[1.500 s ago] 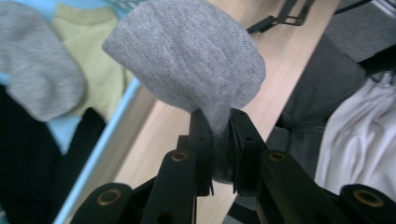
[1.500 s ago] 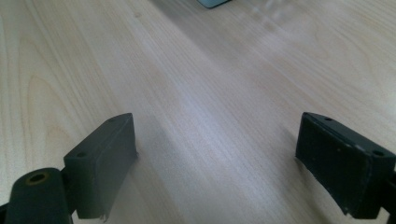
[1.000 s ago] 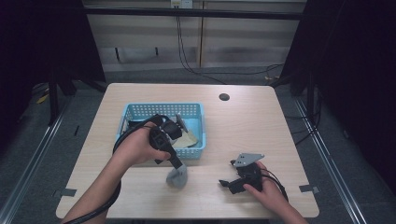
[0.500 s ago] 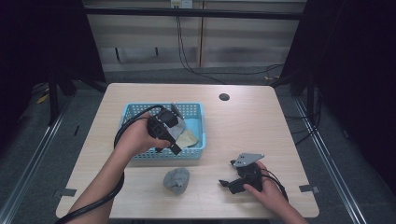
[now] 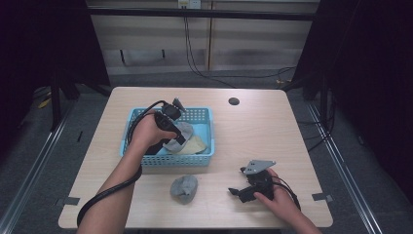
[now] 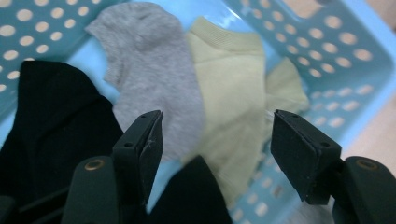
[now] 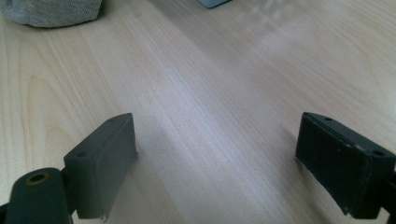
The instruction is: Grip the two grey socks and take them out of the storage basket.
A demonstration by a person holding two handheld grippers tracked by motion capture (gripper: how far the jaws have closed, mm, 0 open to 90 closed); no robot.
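My left gripper (image 5: 179, 130) hangs over the blue basket (image 5: 202, 158), its jaws spread wide with nothing between them. In the left gripper view those jaws frame the grey sock (image 6: 152, 84) lying flat on the basket floor, with the pale yellow sock (image 6: 233, 102) just beside it and overlapping its edge, and a black sock (image 6: 51, 121) bunched against the perforated wall on the other side. The jaws stand above the cloth; I cannot tell whether the tips touch it. From the high view the basket sits left of the table's middle, and a second grey sock (image 5: 184, 188) lies crumpled on the wooden table (image 5: 253, 126) just outside the basket's near wall, apart from both of my grippers. My right gripper (image 5: 238, 191) rests low at the near right part of the table, its jaws open as well and holding nothing; in the right gripper view only bare wood grain lies between them, with the edge of that crumpled grey sock (image 7: 51, 11) at the far corner and a sliver of the basket (image 7: 212, 3) beyond. A small dark round hole (image 5: 234, 101) marks the table's far side. I can read no brand, label or writing on the socks, the basket or the grippers.
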